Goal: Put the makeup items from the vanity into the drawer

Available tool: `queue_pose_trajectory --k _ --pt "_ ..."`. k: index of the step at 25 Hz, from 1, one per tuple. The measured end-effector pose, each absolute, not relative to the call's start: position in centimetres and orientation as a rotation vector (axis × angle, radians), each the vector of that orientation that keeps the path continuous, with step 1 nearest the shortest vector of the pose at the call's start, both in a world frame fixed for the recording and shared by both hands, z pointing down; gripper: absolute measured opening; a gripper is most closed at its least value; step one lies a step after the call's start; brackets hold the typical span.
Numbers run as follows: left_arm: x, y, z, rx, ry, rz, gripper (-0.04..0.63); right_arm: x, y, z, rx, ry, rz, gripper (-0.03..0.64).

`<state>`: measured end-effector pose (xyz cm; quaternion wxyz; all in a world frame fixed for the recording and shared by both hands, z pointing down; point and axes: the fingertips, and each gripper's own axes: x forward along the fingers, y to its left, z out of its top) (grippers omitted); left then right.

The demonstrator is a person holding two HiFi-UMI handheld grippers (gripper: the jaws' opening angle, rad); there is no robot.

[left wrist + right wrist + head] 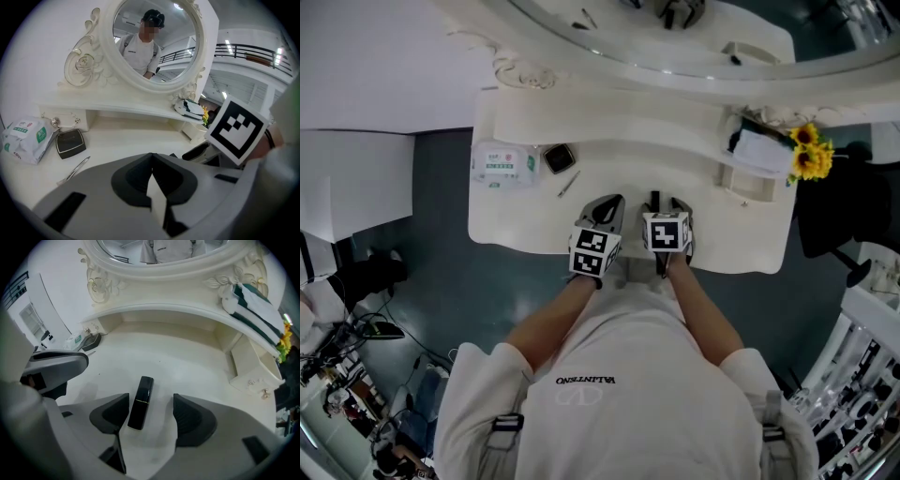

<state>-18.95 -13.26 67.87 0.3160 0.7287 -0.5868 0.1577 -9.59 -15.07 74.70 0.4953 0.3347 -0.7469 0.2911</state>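
Observation:
A black lipstick tube [141,402] lies flat on the white vanity top [187,352], between the jaws of my right gripper [151,401]. Those jaws stand apart, with a clear gap on the tube's right side and the left pad very close to it. In the head view the right gripper [666,203] sits near the vanity's front edge, with the lipstick [654,201] as a dark strip between its jaws. My left gripper [607,208] is just beside it on the left, and its jaws [151,161] are shut with nothing between them.
At the vanity's left lie a black compact [559,157], a thin silver pencil [569,183] and a pack of wipes [502,165]. A small drawer unit [750,178] and sunflowers [811,150] stand at the right. An oval mirror [154,42] rises behind.

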Motion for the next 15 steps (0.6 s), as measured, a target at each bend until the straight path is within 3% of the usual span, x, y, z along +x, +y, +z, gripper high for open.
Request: queue_pose_trajectory --k 10,15 --pt "-19.08 -12.67 67.9 1.903 -1.549 0.433 0.003 -10.46 -15.12 74.64 0.827 -1.853 0.645 0.11" --pt "-19.37 -12.43 67.68 1.901 -1.557 0.434 0.003 -9.92 -15.35 74.41 0.838 -1.861 0.646 0.107"
